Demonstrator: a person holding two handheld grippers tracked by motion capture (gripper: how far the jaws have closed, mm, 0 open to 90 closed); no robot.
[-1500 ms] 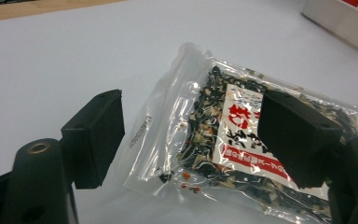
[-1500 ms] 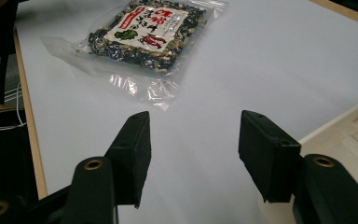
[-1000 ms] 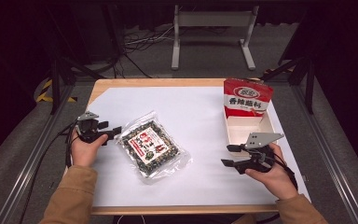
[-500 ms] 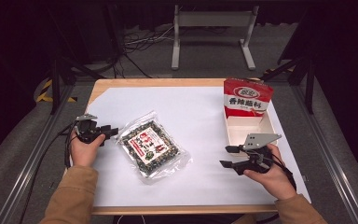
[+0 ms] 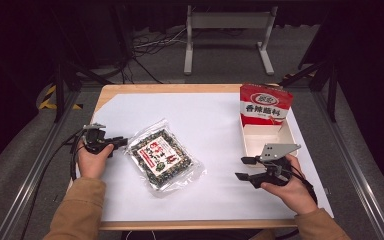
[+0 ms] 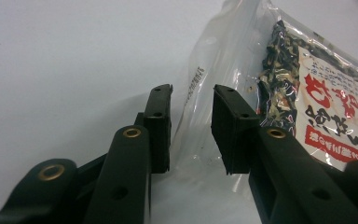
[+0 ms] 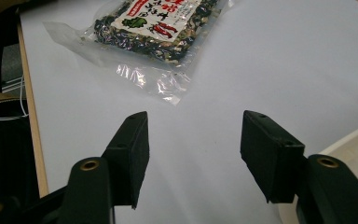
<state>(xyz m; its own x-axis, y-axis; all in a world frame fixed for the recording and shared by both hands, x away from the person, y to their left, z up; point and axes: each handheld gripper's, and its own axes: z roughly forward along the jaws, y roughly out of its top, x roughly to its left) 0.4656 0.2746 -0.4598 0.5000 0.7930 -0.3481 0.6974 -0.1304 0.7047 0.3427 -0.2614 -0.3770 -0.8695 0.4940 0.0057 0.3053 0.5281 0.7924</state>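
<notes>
The snack bag (image 5: 164, 159) is laid flat on the white-covered table (image 5: 215, 125), near the left side. The left tongs (image 5: 120, 142) are set at the bag's clear left edge, which lies in the narrow gap between jaws that have just been closing; no press on it can be seen. The right tongs (image 5: 243, 168) are held wide over bare table, beside the open box (image 5: 265, 122).

A wooden desk (image 5: 111, 90), covered by a white sheet (image 5: 215, 115), is set on grey floor (image 5: 25, 150). Behind it, a white metal stand (image 5: 228, 22) and black cables (image 5: 150, 47) are seen in dim light.
</notes>
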